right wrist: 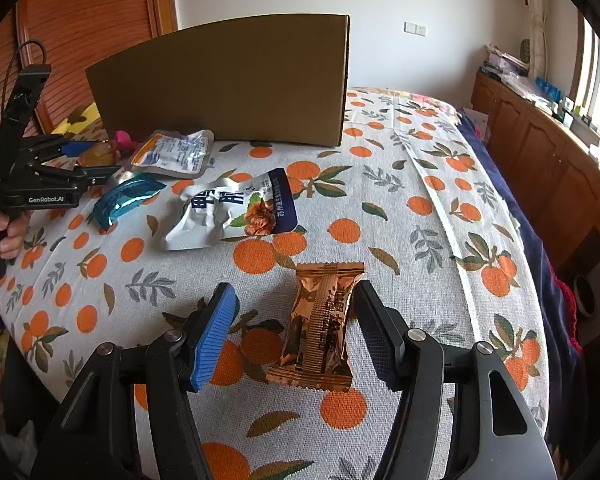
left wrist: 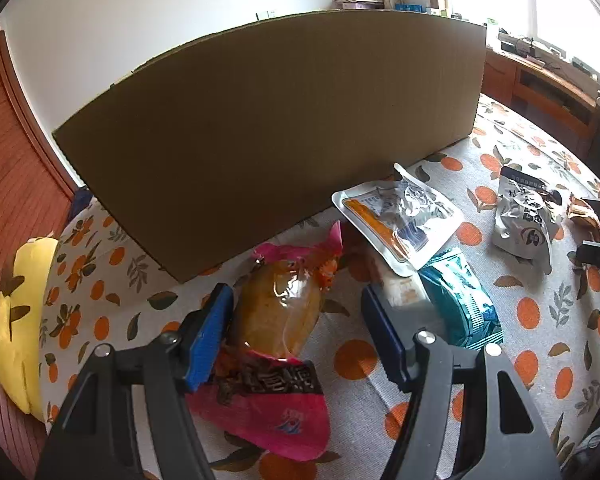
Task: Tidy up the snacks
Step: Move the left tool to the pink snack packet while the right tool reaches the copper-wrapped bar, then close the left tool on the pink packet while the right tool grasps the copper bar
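My left gripper (left wrist: pixel 296 324) is open, its jaws on either side of a pink-ended pack with a brown snack (left wrist: pixel 278 320) lying on the orange-print cloth. My right gripper (right wrist: pixel 294 328) is open around a copper-coloured wrapped snack (right wrist: pixel 320 328), which lies close to the right finger. A large cardboard box (left wrist: pixel 268 128) stands behind the snacks; it also shows in the right wrist view (right wrist: pixel 228 80). A white-and-orange pouch (left wrist: pixel 400 216), a teal packet (left wrist: pixel 460 300) and a white-and-navy bag (right wrist: pixel 232 212) lie loose on the cloth.
The cloth-covered bed (right wrist: pixel 420 184) drops off at the right toward a wooden cabinet (right wrist: pixel 540 152). A yellow pillow (left wrist: pixel 24 312) lies at the left edge by a wooden panel wall. The left gripper (right wrist: pixel 40 168) and the hand holding it show at the left of the right wrist view.
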`<action>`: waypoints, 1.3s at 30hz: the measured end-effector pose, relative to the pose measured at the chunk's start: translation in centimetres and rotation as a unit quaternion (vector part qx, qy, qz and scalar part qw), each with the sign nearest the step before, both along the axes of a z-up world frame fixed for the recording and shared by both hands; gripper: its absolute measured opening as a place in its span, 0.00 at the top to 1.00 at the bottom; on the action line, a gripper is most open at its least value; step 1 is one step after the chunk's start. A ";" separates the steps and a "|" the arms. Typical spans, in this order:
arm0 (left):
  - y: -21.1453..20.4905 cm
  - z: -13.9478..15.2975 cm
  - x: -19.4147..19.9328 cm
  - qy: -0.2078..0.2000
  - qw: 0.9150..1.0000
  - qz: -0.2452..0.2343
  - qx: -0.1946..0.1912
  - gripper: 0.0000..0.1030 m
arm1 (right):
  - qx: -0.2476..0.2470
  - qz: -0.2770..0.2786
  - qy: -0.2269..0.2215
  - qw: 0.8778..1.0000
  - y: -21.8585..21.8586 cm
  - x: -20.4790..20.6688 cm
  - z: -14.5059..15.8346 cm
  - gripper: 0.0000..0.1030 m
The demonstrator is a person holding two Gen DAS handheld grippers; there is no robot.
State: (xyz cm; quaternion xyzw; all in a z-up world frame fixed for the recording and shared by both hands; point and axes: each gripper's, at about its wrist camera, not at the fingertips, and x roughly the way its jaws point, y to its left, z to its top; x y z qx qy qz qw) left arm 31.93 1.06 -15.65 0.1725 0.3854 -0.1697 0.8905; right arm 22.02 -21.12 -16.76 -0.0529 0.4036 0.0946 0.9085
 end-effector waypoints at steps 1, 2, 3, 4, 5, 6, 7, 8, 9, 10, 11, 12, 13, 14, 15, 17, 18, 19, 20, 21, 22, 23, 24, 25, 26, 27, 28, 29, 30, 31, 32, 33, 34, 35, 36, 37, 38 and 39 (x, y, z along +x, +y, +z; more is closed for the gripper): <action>-0.1 0.2 -0.1 -0.001 1.000 0.003 0.001 0.35 | 0.001 0.000 0.002 1.000 0.0 0.0 0.0 0.39; 0.1 0.4 0.0 0.000 1.000 0.006 -0.002 0.35 | 0.002 0.000 0.003 1.000 -0.1 0.0 0.1 0.39; 0.3 0.6 0.0 0.002 1.000 0.008 -0.009 0.35 | 0.004 0.000 0.004 1.000 -0.1 -0.1 0.2 0.39; 0.6 0.9 0.0 0.004 1.000 0.011 -0.020 0.35 | 0.007 0.000 0.005 1.000 -0.2 -0.1 0.2 0.39; 0.7 1.1 0.0 0.005 1.000 0.013 -0.026 0.35 | 0.009 0.000 0.006 1.000 -0.3 -0.1 0.3 0.39; 1.0 1.4 0.1 0.007 0.999 0.015 -0.035 0.35 | 0.011 0.000 0.006 1.000 -0.3 -0.1 0.3 0.39; 1.4 1.7 0.1 0.009 0.999 0.016 -0.042 0.35 | 0.012 0.001 0.005 1.000 -0.3 -0.1 0.3 0.39; 1.5 1.8 0.2 0.009 0.999 0.017 -0.044 0.35 | 0.013 0.002 0.005 1.000 -0.4 -0.1 0.3 0.39; 1.8 1.9 0.3 0.010 0.999 0.019 -0.045 0.35 | 0.014 0.001 0.005 1.000 -0.4 -0.1 0.3 0.39; 1.9 1.9 0.4 0.011 0.999 0.021 -0.043 0.35 | 0.015 0.001 0.004 1.000 -0.4 -0.1 0.3 0.39; 2.1 1.8 0.6 0.014 0.999 0.023 -0.041 0.35 | 0.015 0.001 0.004 1.000 -0.4 -0.1 0.3 0.39; 2.1 1.6 0.8 0.019 0.999 0.023 -0.037 0.35 | 0.015 0.001 0.004 1.000 -0.4 -0.1 0.3 0.39; 2.0 1.3 0.9 0.025 0.999 0.022 -0.037 0.35 | 0.016 0.002 0.004 1.000 -0.4 -0.1 0.3 0.39; 2.0 1.0 1.0 0.033 0.999 0.019 -0.037 0.35 | 0.016 0.002 0.004 1.000 -0.4 -0.2 0.4 0.39; 2.0 0.8 1.0 0.037 0.999 0.017 -0.035 0.35 | 0.018 0.002 0.004 1.000 -0.5 -0.2 0.4 0.39; 1.8 0.5 0.9 0.033 0.999 0.016 -0.026 0.35 | 0.020 0.001 0.004 1.000 -0.5 -0.3 0.5 0.39; 1.7 0.4 0.8 0.031 0.999 0.016 -0.020 0.35 | 0.021 0.002 0.005 1.000 -0.6 -0.3 0.5 0.39; 1.6 0.3 0.8 0.029 0.999 0.016 -0.018 0.35 | 0.022 0.002 0.005 1.000 -0.6 -0.3 0.5 0.39; 1.4 0.3 0.7 0.029 0.999 0.016 -0.018 0.35 | 0.022 0.002 0.005 1.000 -0.6 -0.4 0.6 0.39; 1.4 0.3 0.7 0.028 0.999 0.016 -0.019 0.35 | 0.022 0.002 0.006 1.000 -0.7 -0.4 0.5 0.39; 1.4 0.4 0.6 0.027 0.999 0.016 -0.021 0.35 | 0.022 0.002 0.006 1.000 -0.6 -0.5 0.5 0.39; 1.1 0.5 0.4 0.026 0.999 0.015 -0.022 0.35 | 0.022 0.002 0.006 1.000 -0.7 -0.5 0.5 0.39; 1.0 0.7 0.3 0.024 0.999 0.014 -0.023 0.35 | 0.021 0.002 0.007 1.000 -0.7 -0.5 0.5 0.39; 1.0 0.8 0.2 0.022 0.999 0.013 -0.025 0.35 | 0.021 0.002 0.007 1.000 -0.7 -0.5 0.6 0.39; 0.9 1.0 0.1 0.022 0.999 0.013 -0.027 0.36 | 0.021 0.002 0.007 1.000 -0.8 -0.6 0.5 0.39; 0.7 1.2 0.0 0.021 0.999 0.012 -0.030 0.38 | 0.021 0.001 0.008 1.000 -0.8 -0.7 0.5 0.39; 0.7 1.3 -0.2 0.020 0.999 0.013 -0.031 0.43 | 0.020 0.001 0.008 1.000 -0.8 -0.7 0.5 0.39; 0.7 1.4 -0.3 0.018 0.999 0.011 -0.032 0.48 | 0.019 0.001 0.009 1.000 -0.8 -0.7 0.5 0.39; 0.6 1.5 -0.5 0.017 0.999 0.009 -0.030 0.50 | 0.017 0.002 0.010 1.000 -0.7 -0.8 0.5 0.40; 0.5 1.5 -0.6 0.015 1.000 0.007 -0.027 0.53 | 0.013 0.001 0.010 1.000 -0.7 -0.8 0.5 0.41; 0.4 1.5 -0.8 0.013 1.000 0.002 -0.022 0.56 | 0.008 0.001 0.010 1.000 -0.6 -0.9 0.5 0.44; 0.1 1.6 -1.1 0.010 1.000 -0.003 -0.013 0.57 | 0.003 0.001 0.011 1.000 -0.5 -0.9 0.5 0.49; -0.2 1.6 -1.5 0.009 1.000 -0.009 -0.007 0.59 | -0.002 0.002 0.012 1.000 -0.5 -1.0 0.6 0.57; -0.3 1.6 -1.6 0.011 1.000 -0.013 -0.006 0.60 | -0.006 0.002 0.013 1.000 -0.5 -1.0 0.6 0.61; -0.4 1.7 -1.9 0.015 1.000 -0.020 -0.007 0.61 | -0.007 0.004 0.016 1.000 -0.5 -1.1 0.7 0.70; -0.5 1.8 -2.1 0.019 1.000 -0.023 -0.009 0.62 | -0.005 0.006 0.019 1.000 -0.5 -1.1 0.8 0.77; -0.5 1.9 -2.4 0.023 0.999 -0.024 -0.011 0.64 | -0.004 0.006 0.022 1.000 -0.5 -1.1 0.9 0.77; -0.6 2.0 -2.5 0.024 0.999 -0.024 -0.012 0.66 | -0.006 0.006 0.023 1.000 -0.5 -1.1 0.9 0.80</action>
